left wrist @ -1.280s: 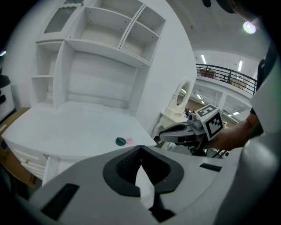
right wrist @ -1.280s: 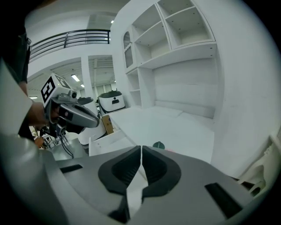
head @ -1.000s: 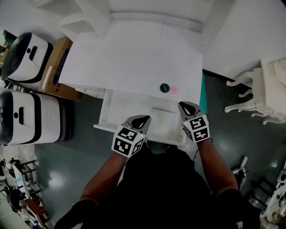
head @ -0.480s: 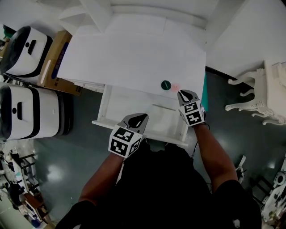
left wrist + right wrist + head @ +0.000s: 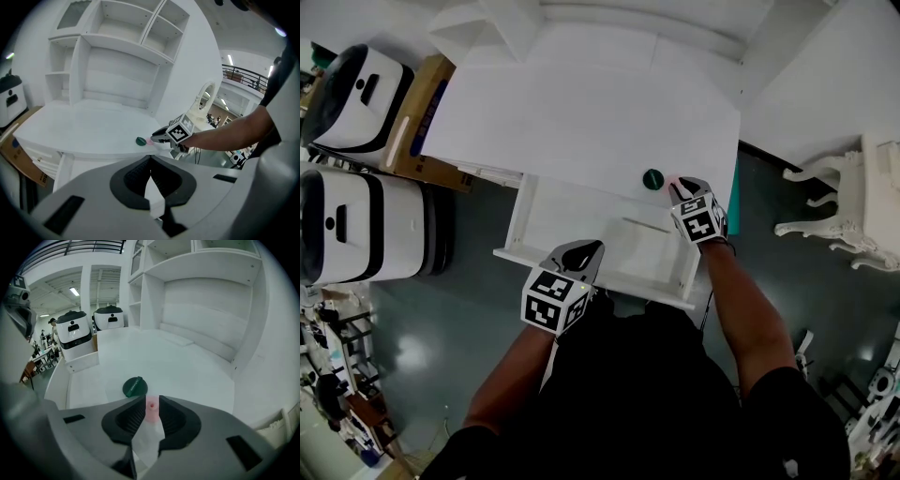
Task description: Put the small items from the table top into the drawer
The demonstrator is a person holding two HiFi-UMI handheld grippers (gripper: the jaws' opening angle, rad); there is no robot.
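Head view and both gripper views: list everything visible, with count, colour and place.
Flat-topped wooden desk: one, white, centre.
Shelf unit: one, white, at the desk's back.
Pulled-out drawer: one, white, under the desk's near edge, looks empty.
Round cap: one, dark green, on the desk near its front right.
Small pink item: one, on the desk beside the cap.
Rounded machines: two, white and black, on the floor at left.
Cardboard box: one, brown, beside the machines.
Ornate furniture: white, far right.
Left gripper: jaws together, empty, at the drawer front.
Right gripper: jaws either side of the pink item, contact unclear.
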